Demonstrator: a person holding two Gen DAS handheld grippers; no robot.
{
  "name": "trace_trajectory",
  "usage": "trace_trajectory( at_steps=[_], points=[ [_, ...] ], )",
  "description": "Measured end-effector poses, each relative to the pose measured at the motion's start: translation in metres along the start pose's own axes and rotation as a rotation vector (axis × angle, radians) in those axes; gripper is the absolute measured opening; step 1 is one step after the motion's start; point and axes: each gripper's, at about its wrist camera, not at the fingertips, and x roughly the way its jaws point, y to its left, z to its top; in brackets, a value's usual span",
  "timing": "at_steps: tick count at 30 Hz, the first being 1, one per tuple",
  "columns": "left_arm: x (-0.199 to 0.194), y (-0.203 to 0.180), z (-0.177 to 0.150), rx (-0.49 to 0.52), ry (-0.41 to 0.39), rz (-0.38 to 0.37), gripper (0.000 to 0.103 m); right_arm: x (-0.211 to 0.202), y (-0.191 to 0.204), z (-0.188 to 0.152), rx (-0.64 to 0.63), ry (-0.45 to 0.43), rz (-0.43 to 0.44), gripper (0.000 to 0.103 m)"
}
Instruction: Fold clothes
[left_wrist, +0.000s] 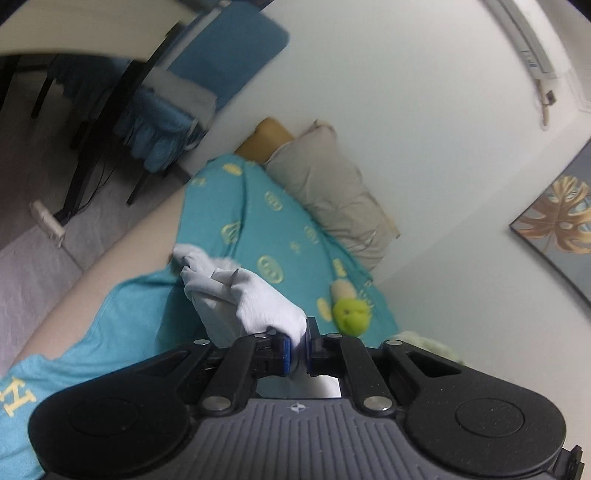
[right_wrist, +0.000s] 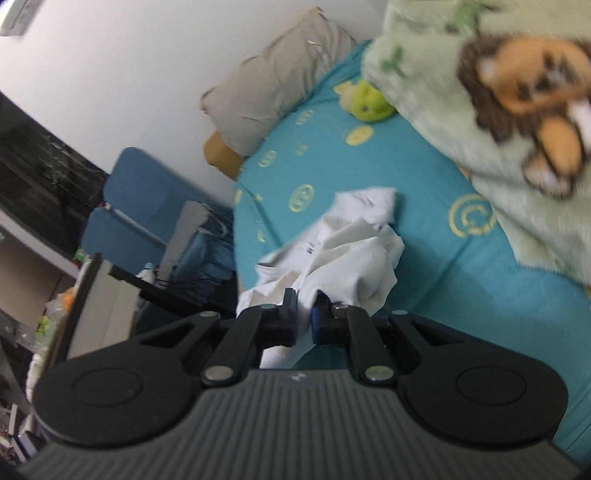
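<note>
A crumpled white garment (left_wrist: 236, 295) hangs bunched above the teal bed sheet (left_wrist: 258, 221). My left gripper (left_wrist: 299, 347) is shut on one part of it, the cloth pinched between the blue pads. In the right wrist view the same white garment (right_wrist: 351, 251) trails from my right gripper (right_wrist: 304, 317), which is shut on another part of it. Its far end rests on the teal sheet (right_wrist: 406, 258). How the garment is laid out is hidden in the folds.
A grey pillow (left_wrist: 325, 184) and a tan pillow (left_wrist: 266, 136) lie against the wall. A green plush toy (left_wrist: 351, 314) sits on the sheet. A pale green lion blanket (right_wrist: 480, 92) covers the bed's right side. A blue chair (right_wrist: 147, 206) and desk stand beside the bed.
</note>
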Motion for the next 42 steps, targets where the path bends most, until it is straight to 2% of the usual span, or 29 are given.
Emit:
trace_trajectory(
  at_steps=[7, 14, 17, 22, 30, 36, 42],
  points=[
    [-0.051, -0.038, 0.002, 0.073, -0.023, -0.008, 0.007, -0.051, 0.004, -0.021, -0.032, -0.01, 0.027, 0.01],
    [-0.134, -0.016, -0.04, -0.027, 0.024, -0.027, 0.007, -0.106, -0.001, -0.054, -0.042, -0.003, 0.05, 0.01],
    [-0.138, -0.012, -0.047, -0.036, 0.03, 0.012, 0.008, -0.129, -0.003, -0.069, -0.046, 0.001, 0.06, 0.01],
    [-0.088, -0.012, -0.039, -0.001, 0.056, 0.088, 0.009, -0.088, -0.005, -0.056, -0.058, -0.004, -0.002, 0.011],
    [0.045, 0.013, -0.021, 0.078, 0.091, 0.217, 0.01, 0.022, -0.027, -0.03, -0.039, 0.061, -0.076, 0.011],
    [0.117, 0.055, -0.029, 0.095, 0.114, 0.247, 0.01, 0.095, -0.051, -0.029, 0.005, 0.131, -0.119, 0.012],
    [0.156, 0.084, -0.027, 0.078, 0.161, 0.272, 0.012, 0.129, -0.052, -0.029, -0.062, 0.15, -0.119, 0.012]
  ],
)
